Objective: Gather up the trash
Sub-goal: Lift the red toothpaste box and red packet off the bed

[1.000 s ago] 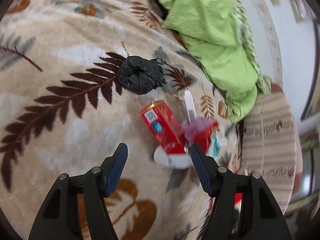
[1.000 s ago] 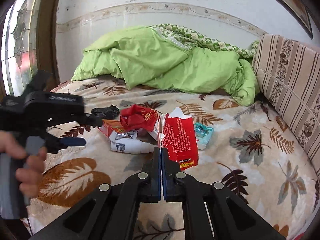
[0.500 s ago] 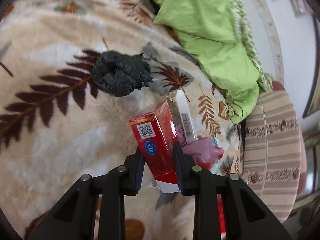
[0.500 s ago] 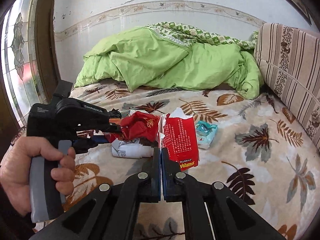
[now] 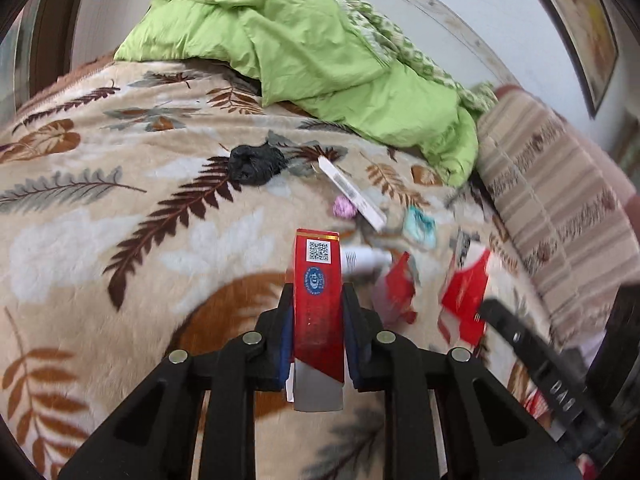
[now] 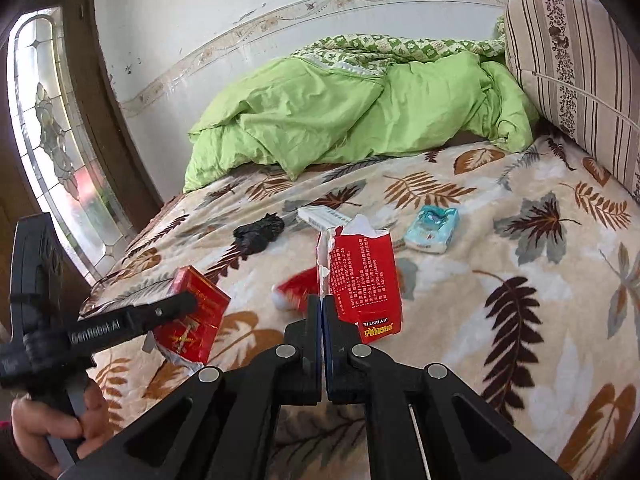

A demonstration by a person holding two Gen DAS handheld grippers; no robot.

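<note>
Two grippers: left gripper (image 5: 317, 320) clamped on red box (image 5: 317, 280), right gripper (image 6: 322, 312) apparently pinching red carton (image 6: 366, 280).

On the bed, a blanket (image 6: 520, 320) spreads in front, with a bunched quilt (image 6: 360, 120) behind it against the wall and a cushion (image 6: 580, 60) at the right. Scattered mid-blanket: a crumpled bag (image 6: 258, 232) left, a flat box (image 6: 324, 216) beside it, a small packet (image 6: 432, 228) right.
</note>
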